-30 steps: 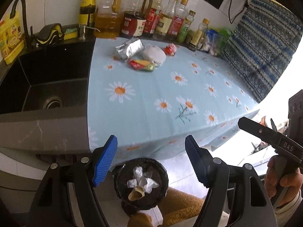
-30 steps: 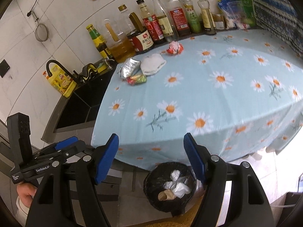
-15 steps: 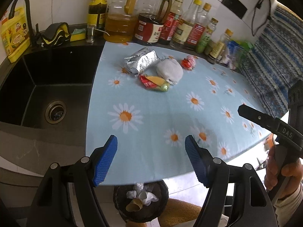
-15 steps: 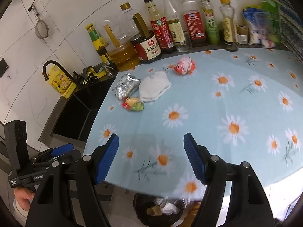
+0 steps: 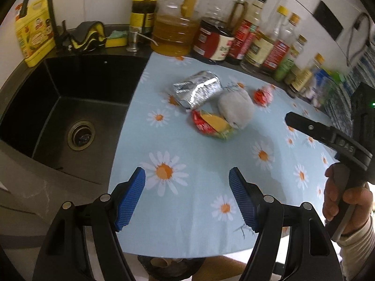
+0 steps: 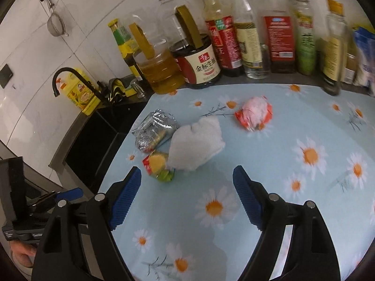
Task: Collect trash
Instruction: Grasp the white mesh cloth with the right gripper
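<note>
Four pieces of trash lie clustered toward the tabletop's back edge: a foil wrapper (image 5: 195, 88), a white crumpled tissue (image 6: 196, 144), a red-and-yellow snack packet (image 5: 212, 124) and a pink-red wrapper (image 6: 254, 112). Both tongs, left (image 5: 187, 199) and right (image 6: 186, 196), have been brought from the bin (image 5: 168, 265) below the front edge up over the tabletop, jaws spread and empty. A fresh pickup appears to be starting.
</note>
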Available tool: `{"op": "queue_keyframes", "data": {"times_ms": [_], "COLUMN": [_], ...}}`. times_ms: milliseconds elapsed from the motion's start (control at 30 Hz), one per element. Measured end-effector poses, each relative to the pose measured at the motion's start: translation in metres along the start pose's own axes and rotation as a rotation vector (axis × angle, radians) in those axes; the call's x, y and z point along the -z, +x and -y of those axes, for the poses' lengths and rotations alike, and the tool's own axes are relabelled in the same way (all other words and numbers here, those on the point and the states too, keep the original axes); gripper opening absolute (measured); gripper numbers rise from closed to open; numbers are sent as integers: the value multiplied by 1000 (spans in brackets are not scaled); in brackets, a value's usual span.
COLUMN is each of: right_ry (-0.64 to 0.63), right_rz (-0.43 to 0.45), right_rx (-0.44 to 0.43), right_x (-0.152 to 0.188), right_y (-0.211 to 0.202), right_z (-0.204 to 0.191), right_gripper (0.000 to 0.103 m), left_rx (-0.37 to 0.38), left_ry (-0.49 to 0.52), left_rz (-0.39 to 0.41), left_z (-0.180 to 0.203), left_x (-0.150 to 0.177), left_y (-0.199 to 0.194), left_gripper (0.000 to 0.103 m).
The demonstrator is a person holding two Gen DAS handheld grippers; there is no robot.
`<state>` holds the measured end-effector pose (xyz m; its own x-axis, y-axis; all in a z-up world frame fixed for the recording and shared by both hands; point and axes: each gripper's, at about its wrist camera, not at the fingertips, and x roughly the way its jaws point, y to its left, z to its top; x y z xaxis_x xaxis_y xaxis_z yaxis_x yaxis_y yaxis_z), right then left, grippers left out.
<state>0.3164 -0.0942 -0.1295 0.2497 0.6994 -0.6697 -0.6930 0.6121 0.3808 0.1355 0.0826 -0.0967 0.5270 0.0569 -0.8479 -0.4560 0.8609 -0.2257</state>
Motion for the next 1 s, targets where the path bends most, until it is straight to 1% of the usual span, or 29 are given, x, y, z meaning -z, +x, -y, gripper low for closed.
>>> {"op": "queue_keyframes", "data": {"times_ms": [233, 400, 467, 500, 533, 567, 800, 867, 933, 1000], "right_ry": [-39, -60, -70, -76, -78, -83, -129, -120, -104, -90], "right_rz": [-46, -86, -104, -115, -121, -126, -147, -146, -138, -127], "right_rx": [-36, -40, -46, -43, -48, -46, -19, -32, -54, -70], "right_x": [-22, -33, -35, -36, -36, -37, -30, -30, -32, -35], "right_y": [40, 70, 79, 84, 87, 90, 101, 99, 93, 86], "right_z": [7, 12, 13, 13, 15, 15, 15, 18, 23, 27], "right_gripper": [80, 78, 69, 66, 58, 53, 31, 20, 15, 15], "left_rx": [-59, -90, -97, -100, -101, -102, -119, -119, -120, -116], "left_ry": [-50, -87, -97, -104, -107, -111, -136, -136, -132, -129], "left_rz": [-7, -22, -28, -35, -37, -38, -43, -49, -56, -61], "left_z": [-3, -6, -6, -6, -6, -5, -1, 1, 4, 7], "left_x": [-8, -8, -8, -7, -7, -8, -9, -9, -10, -11], "left_y": [2, 6, 7, 9, 10, 11, 17, 20, 24, 27], "left_gripper": [72, 72, 72, 72, 72, 72, 72, 72, 72, 72]}}
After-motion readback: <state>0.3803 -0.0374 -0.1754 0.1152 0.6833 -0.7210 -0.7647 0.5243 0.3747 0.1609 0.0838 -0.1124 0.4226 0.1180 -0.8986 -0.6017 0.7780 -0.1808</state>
